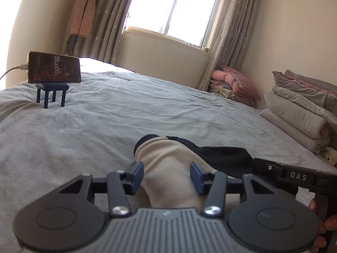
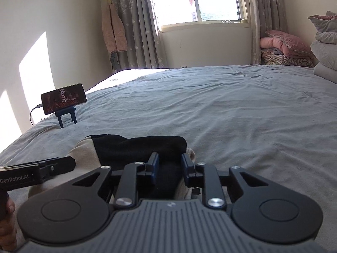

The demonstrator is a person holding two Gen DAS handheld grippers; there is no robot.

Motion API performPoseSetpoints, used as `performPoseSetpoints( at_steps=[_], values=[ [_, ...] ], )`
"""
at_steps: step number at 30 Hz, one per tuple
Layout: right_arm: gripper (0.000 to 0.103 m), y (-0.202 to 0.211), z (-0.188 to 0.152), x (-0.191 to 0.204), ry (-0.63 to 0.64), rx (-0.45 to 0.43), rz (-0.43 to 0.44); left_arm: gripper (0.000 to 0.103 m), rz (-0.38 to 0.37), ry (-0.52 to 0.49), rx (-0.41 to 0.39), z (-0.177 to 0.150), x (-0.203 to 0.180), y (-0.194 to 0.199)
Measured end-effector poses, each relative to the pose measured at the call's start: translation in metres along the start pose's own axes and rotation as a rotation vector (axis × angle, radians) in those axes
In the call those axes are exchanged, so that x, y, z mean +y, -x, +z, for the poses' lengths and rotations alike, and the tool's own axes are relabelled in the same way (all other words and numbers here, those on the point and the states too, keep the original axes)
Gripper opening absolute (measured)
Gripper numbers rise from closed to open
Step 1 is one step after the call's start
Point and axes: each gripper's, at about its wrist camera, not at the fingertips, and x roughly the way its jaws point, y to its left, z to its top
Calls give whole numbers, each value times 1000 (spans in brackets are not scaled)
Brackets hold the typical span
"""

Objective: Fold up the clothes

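Mid-fold on the bed (image 1: 168, 109), the left tool (image 1: 167, 176) grips the garment's beige part (image 1: 166, 160) and the right tool (image 2: 169, 166) its black part (image 2: 139, 145); next, lay both ends down together.

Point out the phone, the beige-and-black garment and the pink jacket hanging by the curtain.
phone (image 1: 54, 70): left wrist view, middle of its screen.
beige-and-black garment (image 1: 166, 158): left wrist view, beige part.
pink jacket (image 2: 113, 31): right wrist view, its front.

You have a wide bed with a wrinkled grey-blue sheet (image 2: 221, 109). On its left edge, a dark phone (image 2: 64, 98) sits on a small blue stand (image 2: 67, 119). Beyond the bed, a bright window (image 1: 172, 8); at its right, folded grey quilts (image 1: 299, 113).
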Motion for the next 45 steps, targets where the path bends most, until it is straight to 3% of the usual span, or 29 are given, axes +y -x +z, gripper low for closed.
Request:
performPoseSetpoints(
  at_steps=[5,8,13,21,28,30,31,35,40,45],
  values=[
    [30,40,-10,11,66,-56,61,48,-46,-61,-45,-1,-12,27],
    [31,46,-19,11,80,-50,70,48,-64,-106,0,-9,-21,26],
    [32,34,-29,9,60,7,40,49,22,-182,53,-18,-35,19],
    [58,45,2,8,-14,92,9,64,215,-43,219,13,-51,24],
    [80,57,28,3,-113,247,-38,91,292,-41,381,30,-76,37],
    [101,60,32,3,-140,286,-63,99,310,-37,421,34,-80,39],
    [103,61,34,3,-150,299,-79,102,321,-41,435,35,-84,39],
    [103,57,36,3,-186,427,-128,103,349,-58,490,34,-93,38],
    [103,58,34,6,-165,450,-233,103,385,-58,473,31,-99,40],
    [103,62,27,9,-98,472,-240,103,420,-19,464,29,-94,45]
  ],
)
